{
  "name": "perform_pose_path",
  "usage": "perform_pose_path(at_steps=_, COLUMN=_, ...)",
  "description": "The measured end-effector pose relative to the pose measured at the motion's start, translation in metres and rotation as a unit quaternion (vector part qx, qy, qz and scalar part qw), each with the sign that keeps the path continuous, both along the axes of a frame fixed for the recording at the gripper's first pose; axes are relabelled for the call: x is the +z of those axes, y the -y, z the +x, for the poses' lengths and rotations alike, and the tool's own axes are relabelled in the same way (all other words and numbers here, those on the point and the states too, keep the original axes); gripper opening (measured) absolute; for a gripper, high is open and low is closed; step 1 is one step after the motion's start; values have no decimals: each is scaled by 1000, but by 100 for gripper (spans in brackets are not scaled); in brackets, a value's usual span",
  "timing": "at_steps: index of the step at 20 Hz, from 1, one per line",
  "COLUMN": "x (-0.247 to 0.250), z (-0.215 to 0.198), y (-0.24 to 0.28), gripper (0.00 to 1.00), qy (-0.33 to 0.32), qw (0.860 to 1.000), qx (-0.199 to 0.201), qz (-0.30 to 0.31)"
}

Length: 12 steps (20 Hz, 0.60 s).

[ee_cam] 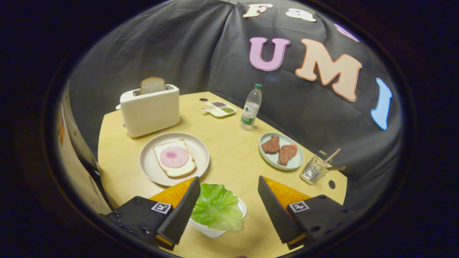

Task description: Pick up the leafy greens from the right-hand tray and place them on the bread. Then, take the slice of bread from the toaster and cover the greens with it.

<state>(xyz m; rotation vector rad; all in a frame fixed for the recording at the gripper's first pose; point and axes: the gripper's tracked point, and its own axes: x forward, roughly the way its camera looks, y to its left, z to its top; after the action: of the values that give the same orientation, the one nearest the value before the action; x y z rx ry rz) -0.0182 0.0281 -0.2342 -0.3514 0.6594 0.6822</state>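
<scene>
A: Step in hand: we fetch the greens [217,207]. Our tool [229,204] is open, fingers wide apart and holding nothing. The greens lie in a white tray [211,231] between the fingers, nearer the left one.

B: Next move, as we judge it: lower, centre on the leaf, close gently. Target is the bread [174,158] on the plate [150,168], beyond the left finger. The second slice [152,85] stands in the toaster [150,109].

A: The worktop [233,157] is pale wood; the booth wall is black cloth.
</scene>
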Motion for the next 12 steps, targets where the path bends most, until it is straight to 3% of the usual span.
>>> perform_pose_path(at_steps=12, x=-77, z=-22, y=1, gripper=100, qy=-89, qw=992, qx=70, qz=-55)
